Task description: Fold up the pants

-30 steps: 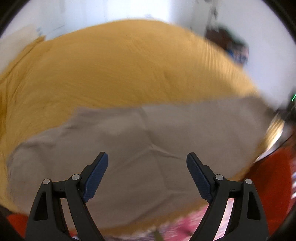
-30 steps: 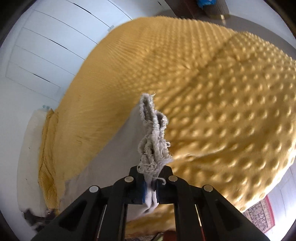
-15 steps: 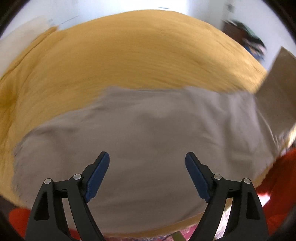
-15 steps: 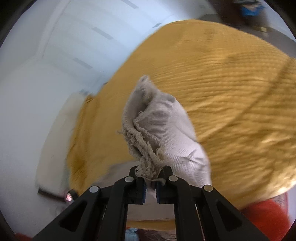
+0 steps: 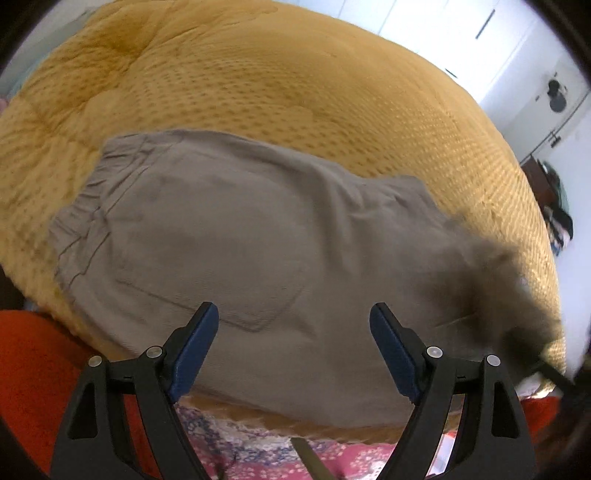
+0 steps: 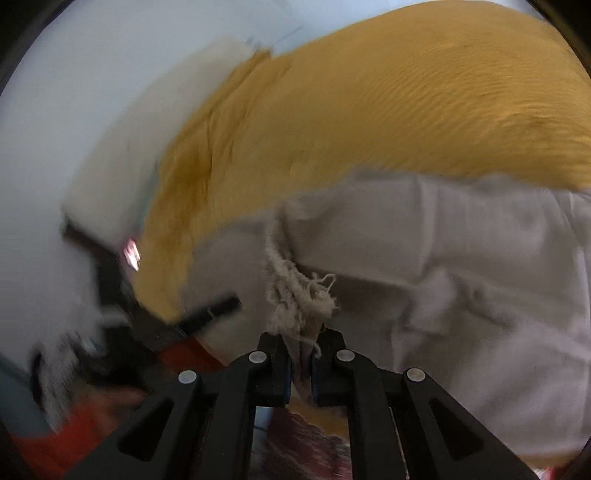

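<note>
Grey-beige pants (image 5: 258, 236) lie spread on a mustard yellow bedspread (image 5: 280, 77), elastic waistband at the left and a back pocket facing up. My left gripper (image 5: 291, 343) is open and empty, hovering over the pants' near edge. My right gripper (image 6: 302, 363) is shut on the frayed hem (image 6: 295, 295) of a pant leg and holds it over the rest of the pants (image 6: 461, 277). That leg shows as a blur at the right of the left wrist view.
The bedspread (image 6: 369, 110) covers the bed. Red fabric (image 5: 33, 369) and a pink floral cloth (image 5: 258, 454) lie below the bed's near edge. White wardrobe doors (image 5: 461, 29) stand behind. A dark blurred object (image 6: 110, 288) shows at the left of the right wrist view.
My right gripper has swung the held pant hem across, over the pants. The left gripper has shifted left, so the waistband and pocket have come into view.
</note>
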A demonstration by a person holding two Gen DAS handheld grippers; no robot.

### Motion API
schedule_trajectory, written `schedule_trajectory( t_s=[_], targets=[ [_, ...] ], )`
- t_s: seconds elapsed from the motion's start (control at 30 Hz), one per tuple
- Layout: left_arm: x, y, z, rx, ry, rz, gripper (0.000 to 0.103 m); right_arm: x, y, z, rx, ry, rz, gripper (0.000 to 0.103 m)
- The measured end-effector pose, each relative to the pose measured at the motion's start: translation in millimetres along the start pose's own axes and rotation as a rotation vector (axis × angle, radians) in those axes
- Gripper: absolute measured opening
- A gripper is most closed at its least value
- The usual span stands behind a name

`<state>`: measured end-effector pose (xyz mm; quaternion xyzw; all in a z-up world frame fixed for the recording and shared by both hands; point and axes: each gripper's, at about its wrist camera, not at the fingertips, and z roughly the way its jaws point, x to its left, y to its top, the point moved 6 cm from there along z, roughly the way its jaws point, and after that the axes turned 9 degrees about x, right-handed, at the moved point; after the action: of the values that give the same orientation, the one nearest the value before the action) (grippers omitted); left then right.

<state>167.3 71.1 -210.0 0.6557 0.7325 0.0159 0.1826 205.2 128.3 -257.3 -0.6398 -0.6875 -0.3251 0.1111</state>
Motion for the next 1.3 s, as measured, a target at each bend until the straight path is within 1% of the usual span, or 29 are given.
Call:
schedule_trajectory(
  t_s=[0.1, 0.13, 0.17, 0.27, 0.3, 0.37, 0.43, 0.47, 0.5, 0.53, 0.6, 0.63, 0.67, 0.7, 0.73, 0.77, 0.8, 0.83, 0.87, 0.9, 0.97, 1.0, 1.07, 1.13, 1.17, 1.2, 1.23, 1.27, 1.3],
  targets=[
    [8.3, -2.3, 0.8, 0.02, -0.056, -0.01, 0.085, -0.6, -20.5, 55.8, 0.159, -0.018, -0.039, 0.039],
    [9.2, -3.5, -0.7, 0.026, -0.093, -0.019, 0.085, -1.9, -22.6, 59.4, 0.173, -0.002, -0.044, 0.051],
    [11.2, -2.3, -1.5, 0.027, -0.121, -0.025, 0.085, 1.1, -26.3, 52.7, 0.166, 0.024, -0.05, 0.061],
    [-0.1, -4.3, -8.3, 0.019, -0.224, 0.0, 0.086, 17.5, -26.7, 4.3, 0.11, 0.112, -0.132, 0.077],
    [-9.1, -5.7, -9.5, 0.025, -0.257, 0.025, 0.084, 19.0, -24.7, -17.4, 0.063, 0.107, -0.166, 0.078],
    [-38.2, -9.8, -19.5, 0.013, -0.317, 0.115, 0.081, 4.0, -15.7, -65.3, -0.064, 0.02, -0.181, 0.078],
    [-68.3, -15.0, -29.2, -0.006, -0.361, 0.215, 0.081, -29.2, -5.6, -104.1, -0.159, -0.051, -0.103, 0.078],
    [-87.7, -19.3, -31.9, -0.004, -0.387, 0.281, 0.081, -50.5, -2.3, -120.7, -0.188, -0.053, -0.037, 0.078],
    [-107.1, -24.2, -32.2, 0.002, -0.402, 0.342, 0.081, -70.3, 0.1, -132.9, -0.203, -0.025, 0.027, 0.078],
    [-123.0, -28.3, -30.4, 0.005, -0.401, 0.391, 0.081, -80.3, 1.5, -139.5, -0.213, -0.004, 0.066, 0.077],
    [-152.5, -35.8, -13.8, 0.022, -0.341, 0.482, 0.081, -99.9, 0.0, -140.9, -0.195, 0.087, 0.139, 0.074],
    [-162.3, -39.2, 2.6, 0.047, -0.279, 0.519, 0.079, -109.0, -5.4, -130.1, -0.151, 0.15, 0.171, 0.07],
    [-164.8, -42.0, 22.2, 0.081, -0.205, 0.538, 0.076, -120.9, -10.2, -123.4, -0.121, 0.171, 0.196, 0.065],
    [-162.7, -45.3, 37.3, 0.114, -0.143, 0.545, 0.07, -132.7, -21.8, -106.2, -0.065, 0.155, 0.233, 0.063],
    [-157.6, -49.4, 54.0, 0.157, -0.078, 0.549, 0.064, -148.0, -36.4, -84.2, 0.026, 0.092, 0.288, 0.051],
    [-151.7, -52.9, 63.1, 0.168, -0.05, 0.553, 0.063, -164.6, -56.3, -63.8, 0.115, 0.036, 0.343, 0.027],
    [-148.8, -55.0, 62.1, 0.152, -0.058, 0.559, 0.063, -173.2, -68.0, -56.0, 0.148, 0.022, 0.371, 0.017],
    [-147.5, -56.4, 58.1, 0.138, -0.06, 0.564, 0.063, -176.6, -73.0, -58.2, 0.133, 0.037, 0.391, 0.013],
    [-147.2, -57.5, 54.6, 0.138, -0.06, 0.565, 0.063, -175.4, -70.3, -64.6, 0.117, 0.052, 0.397, 0.013],
    [-147.1, -57.5, 52.4, 0.134, -0.067, 0.556, 0.063, -170.8, -64.5, -73.4, 0.099, 0.035, 0.381, 0.013],
    [-147.4, -58.2, 53.4, 0.133, -0.08, 0.541, 0.064, -157.7, -34.2, -89.4, 0.047, -0.036, 0.273, 0.016],
    [-146.0, -58.1, 55.1, 0.132, -0.081, 0.542, 0.065, -151.1, -18.1, -93.2, 0.035, -0.035, 0.226, 0.016],
    [-145.7, -59.3, 55.8, 0.127, -0.08, 0.555, 0.065, -138.1, 19.5, -84.4, 0.051, -0.017, 0.169, 0.016],
    [-143.8, -61.8, 55.2, 0.126, -0.079, 0.561, 0.065, -140.6, 42.6, -57.6, 0.106, -0.014, 0.159, 0.017],
    [-140.8, -62.4, 56.3, 0.126, -0.078, 0.561, 0.065, -156.6, 53.2, -33.2, 0.158, -0.085, 0.174, 0.016],
    [-137.6, -63.8, 56.2, 0.122, -0.076, 0.564, 0.065, -169.5, 63.6, -16.8, 0.179, -0.131, 0.183, 0.014],
    [-135.5, -65.9, 55.9, 0.12, -0.068, 0.568, 0.065, -178.9, 69.7, -10.3, 0.174, -0.159, 0.193, 0.002],
    [-133.7, -67.3, 55.7, 0.12, -0.061, 0.566, 0.066, -189.5, 76.0, -10.8, 0.132, -0.198, 0.215, 0.0],
    [-129.4, -68.6, 55.5, 0.122, -0.051, 0.556, 0.071, -190.9, 79.9, -17.6, 0.082, -0.22, 0.241, 0.003]
  ],
)
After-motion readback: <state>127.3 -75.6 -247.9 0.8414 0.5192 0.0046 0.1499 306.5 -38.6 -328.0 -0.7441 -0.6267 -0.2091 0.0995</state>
